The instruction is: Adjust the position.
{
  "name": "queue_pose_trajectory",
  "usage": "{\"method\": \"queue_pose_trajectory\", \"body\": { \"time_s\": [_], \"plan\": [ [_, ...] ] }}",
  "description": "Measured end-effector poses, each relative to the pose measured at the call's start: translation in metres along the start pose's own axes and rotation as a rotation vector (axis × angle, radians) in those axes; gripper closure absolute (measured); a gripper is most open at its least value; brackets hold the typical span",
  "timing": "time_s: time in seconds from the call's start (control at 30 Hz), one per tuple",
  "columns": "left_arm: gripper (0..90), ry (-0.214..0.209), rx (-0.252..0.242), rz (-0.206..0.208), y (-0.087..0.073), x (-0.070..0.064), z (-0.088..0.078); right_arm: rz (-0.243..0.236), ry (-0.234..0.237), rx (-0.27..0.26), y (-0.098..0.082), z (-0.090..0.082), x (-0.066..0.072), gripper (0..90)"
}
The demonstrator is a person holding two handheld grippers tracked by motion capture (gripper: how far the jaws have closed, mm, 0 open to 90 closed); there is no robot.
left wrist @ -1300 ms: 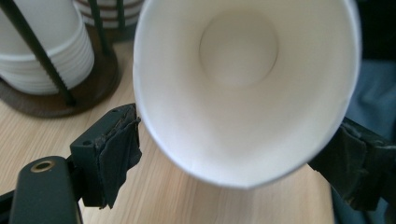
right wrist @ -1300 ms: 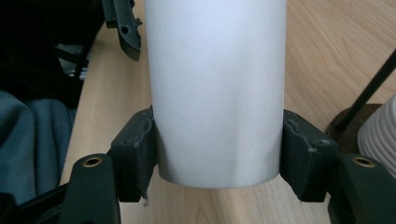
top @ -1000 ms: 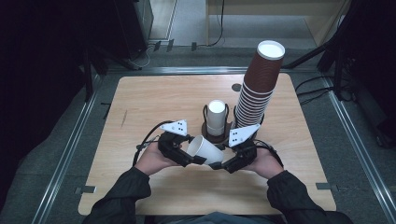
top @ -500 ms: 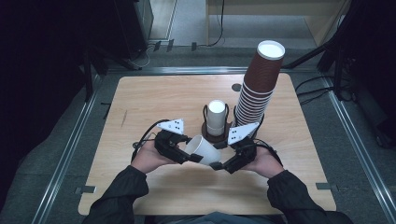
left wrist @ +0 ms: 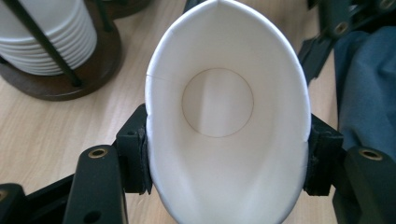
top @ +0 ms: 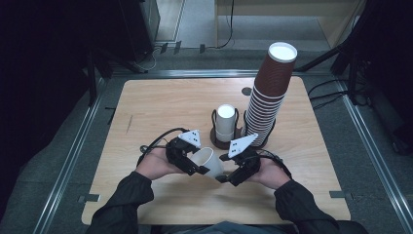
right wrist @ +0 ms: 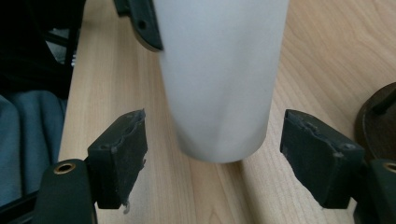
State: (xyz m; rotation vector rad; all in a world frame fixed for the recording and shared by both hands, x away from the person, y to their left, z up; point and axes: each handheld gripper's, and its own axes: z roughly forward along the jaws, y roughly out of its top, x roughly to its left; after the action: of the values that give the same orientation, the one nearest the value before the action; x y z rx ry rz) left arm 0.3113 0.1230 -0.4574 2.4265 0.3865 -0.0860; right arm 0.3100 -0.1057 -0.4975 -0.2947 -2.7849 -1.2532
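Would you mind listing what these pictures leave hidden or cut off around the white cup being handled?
- White cup, left gripper view: its lower rim is cut off by the bottom edge.
- The cup's mouth, right gripper view: cut off by the top edge.
- Holder base, high view: partly hidden by the short white stack.
- Brown cup stack, high view: its foot sits behind the right hand-held gripper.

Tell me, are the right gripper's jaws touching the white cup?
Apart. The right gripper view shows its jaws open, with bare table between each one and the white cup, held squeezed by the left gripper.
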Motion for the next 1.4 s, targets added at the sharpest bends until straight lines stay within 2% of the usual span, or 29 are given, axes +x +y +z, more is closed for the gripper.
{"method": "queue_pose_trajectory", "body": {
  "time_s": [0.2,0.4,0.47,0.63,0.77,0.83,0.9,0.93,1.2,1.3,1.4],
  "plan": [
    [34.3,0.004,0.027,0.02,0.01,-0.006,0.006,0.007,0.005,0.033,-0.003,0.01,0.001,25.5],
    [33.9,0.002,0.052,0.044,0.014,-0.011,0.014,-0.018,0.003,0.033,-0.002,0.015,0.004,31.2],
    [33.4,0.0,0.052,0.046,0.015,-0.011,0.014,-0.027,0.009,0.033,-0.001,0.015,0.006,34.4],
    [26.6,-0.021,0.052,0.028,0.013,-0.008,0.014,-0.044,0.008,0.029,-0.001,0.014,0.006,34.9],
    [15.6,0.004,0.022,0.024,0.011,-0.008,0.013,-0.049,0.009,0.004,-0.001,0.011,0.005,34.8],
    [13.5,-0.001,-0.006,0.019,0.009,-0.007,0.011,-0.048,0.002,-0.011,0.0,0.008,0.005,34.8],
    [13.5,-0.002,-0.054,0.006,0.007,-0.007,0.007,-0.048,-0.003,-0.025,0.0,0.005,0.003,34.8],
    [13.5,0.006,-0.07,0.012,0.007,-0.006,0.005,-0.043,-0.007,-0.034,0.0,0.003,0.003,34.8],
    [14.3,0.005,-0.185,-0.045,-0.002,-0.004,-0.003,-0.015,-0.007,-0.104,0.0,-0.007,-0.001,34.7],
    [14.3,0.007,-0.233,-0.043,-0.002,-0.006,-0.004,-0.003,0.003,-0.127,0.0,-0.009,-0.001,34.7],
    [14.5,-0.016,-0.296,-0.05,0.002,-0.009,-0.005,0.01,0.014,-0.138,0.0,-0.008,-0.001,34.6]
  ]
}}
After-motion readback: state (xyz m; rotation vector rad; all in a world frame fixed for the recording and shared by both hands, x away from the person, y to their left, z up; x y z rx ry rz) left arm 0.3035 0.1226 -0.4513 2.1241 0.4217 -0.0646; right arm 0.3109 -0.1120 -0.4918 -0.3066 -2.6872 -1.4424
